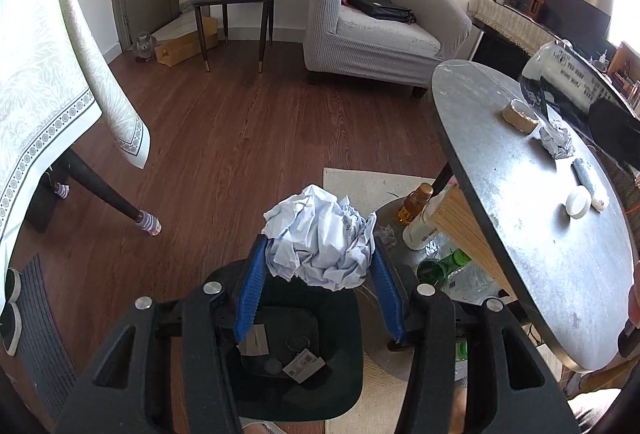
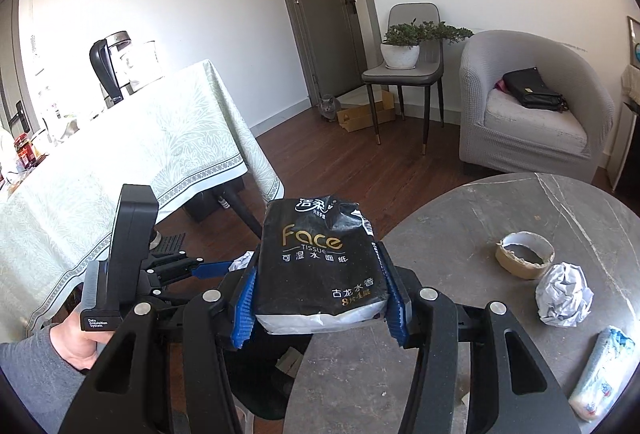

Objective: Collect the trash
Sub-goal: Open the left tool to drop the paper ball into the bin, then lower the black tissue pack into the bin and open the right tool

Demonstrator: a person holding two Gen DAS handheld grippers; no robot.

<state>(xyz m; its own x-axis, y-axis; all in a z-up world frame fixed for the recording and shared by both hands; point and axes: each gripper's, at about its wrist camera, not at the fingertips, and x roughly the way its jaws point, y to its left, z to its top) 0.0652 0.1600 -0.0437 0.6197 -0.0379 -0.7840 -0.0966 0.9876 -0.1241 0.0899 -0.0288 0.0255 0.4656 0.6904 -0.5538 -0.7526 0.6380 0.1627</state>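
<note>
Hovering above the dark bin (image 1: 288, 346), the left claw (image 1: 320, 266) clamps crumpled paper (image 1: 320, 238); the right claw (image 2: 320, 294) grips a tissue pack (image 2: 316, 258) (black wrapper) beside the counter (image 2: 460, 234).

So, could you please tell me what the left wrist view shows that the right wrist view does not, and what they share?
Only the left wrist view: the left tongs shut on a crumpled paper ball above the dark bin, with bottles under the round table.
Only the right wrist view: the right tongs shut on a black tissue pack.
Both: the armchair, potted plant, grey cat and tape roll.
</note>
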